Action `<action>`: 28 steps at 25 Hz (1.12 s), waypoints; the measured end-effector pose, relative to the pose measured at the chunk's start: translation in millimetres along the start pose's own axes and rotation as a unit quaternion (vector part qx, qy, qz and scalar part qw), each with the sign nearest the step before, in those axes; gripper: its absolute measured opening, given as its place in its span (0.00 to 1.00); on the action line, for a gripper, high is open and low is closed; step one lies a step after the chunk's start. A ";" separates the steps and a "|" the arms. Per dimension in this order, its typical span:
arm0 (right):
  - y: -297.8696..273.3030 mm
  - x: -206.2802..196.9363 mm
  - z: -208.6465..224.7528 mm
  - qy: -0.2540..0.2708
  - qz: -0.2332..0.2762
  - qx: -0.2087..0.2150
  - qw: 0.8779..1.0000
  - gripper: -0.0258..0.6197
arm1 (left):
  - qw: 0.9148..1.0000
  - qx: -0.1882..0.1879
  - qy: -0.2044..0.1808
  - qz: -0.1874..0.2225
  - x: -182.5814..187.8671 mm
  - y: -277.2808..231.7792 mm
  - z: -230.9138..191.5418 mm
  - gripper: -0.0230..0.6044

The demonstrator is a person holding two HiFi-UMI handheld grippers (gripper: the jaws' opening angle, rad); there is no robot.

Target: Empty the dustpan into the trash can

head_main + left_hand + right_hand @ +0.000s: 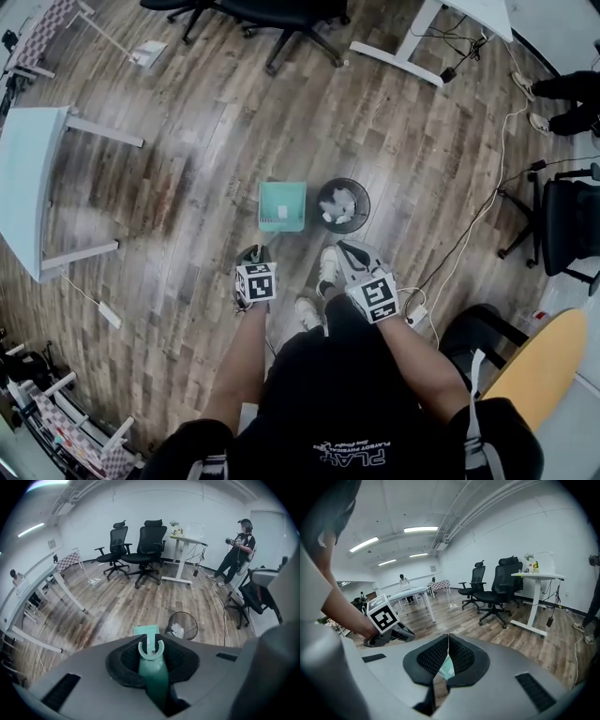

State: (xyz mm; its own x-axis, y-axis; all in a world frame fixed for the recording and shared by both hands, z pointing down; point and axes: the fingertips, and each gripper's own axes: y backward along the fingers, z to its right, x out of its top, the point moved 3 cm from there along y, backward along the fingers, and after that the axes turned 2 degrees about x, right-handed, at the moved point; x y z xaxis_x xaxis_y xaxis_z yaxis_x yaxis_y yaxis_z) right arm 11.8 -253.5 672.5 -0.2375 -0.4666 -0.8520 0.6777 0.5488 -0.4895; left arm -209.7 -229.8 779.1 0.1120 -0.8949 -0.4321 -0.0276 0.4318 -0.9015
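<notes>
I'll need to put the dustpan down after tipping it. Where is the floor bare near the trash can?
The wood floor is bare left of the dustpan, toward the white table, and beyond it toward the office chairs. Right of the trash can is crowded: a white cable and a black chair.

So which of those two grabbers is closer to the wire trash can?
Right. The right gripper hangs just on the person's side of the trash can; the left gripper is off to the can's left, clamped on the dustpan handle.
</notes>
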 end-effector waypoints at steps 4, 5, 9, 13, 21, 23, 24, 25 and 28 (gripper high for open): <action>-3.5 -2.1 5.9 -0.008 -0.010 0.003 1.000 0.08 | 1.000 0.003 0.000 -0.012 4.0 -15.1 6.1 0.14; -3.9 -4.5 7.7 -0.008 -0.011 0.002 1.000 0.08 | 1.000 0.003 0.001 -0.015 4.2 -18.5 7.4 0.14; -3.2 -9.2 11.8 -0.012 -0.016 0.004 1.000 0.08 | 1.000 0.009 0.003 -0.029 -1.2 -30.0 7.7 0.15; 3.3 -15.7 14.5 -0.008 -0.023 0.007 1.000 0.08 | 0.999 0.016 0.008 -0.033 -7.9 -34.3 3.9 0.15; 8.8 -22.2 14.8 -0.010 -0.022 0.004 1.000 0.08 | 1.000 -0.001 -0.003 -0.001 -4.2 -29.5 8.4 0.41; 10.6 -17.8 10.8 -0.007 -0.015 0.004 1.000 0.08 | 1.000 -0.003 -0.002 0.013 1.9 -22.9 7.3 0.45; 12.5 -14.7 7.8 -0.006 -0.013 0.005 1.000 0.08 | 1.000 -0.002 -0.004 0.023 6.3 -16.8 6.6 0.46; 14.7 -10.8 4.2 -0.004 -0.009 0.006 1.000 0.08 | 0.999 0.001 -0.008 0.035 11.3 -8.9 5.6 0.45; 20.6 2.2 -9.7 0.013 0.006 0.011 1.000 0.08 | 0.997 0.010 -0.012 0.081 26.5 23.5 -2.6 0.46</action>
State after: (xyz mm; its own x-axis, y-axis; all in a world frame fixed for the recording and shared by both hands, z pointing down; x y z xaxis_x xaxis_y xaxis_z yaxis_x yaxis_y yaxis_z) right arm 18.5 -236.5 658.8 -0.2471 -0.4426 -0.8620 0.6953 0.5386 -0.4759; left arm -210.0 -243.6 746.4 0.1314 -0.8099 -0.5717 -0.0285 0.5734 -0.8188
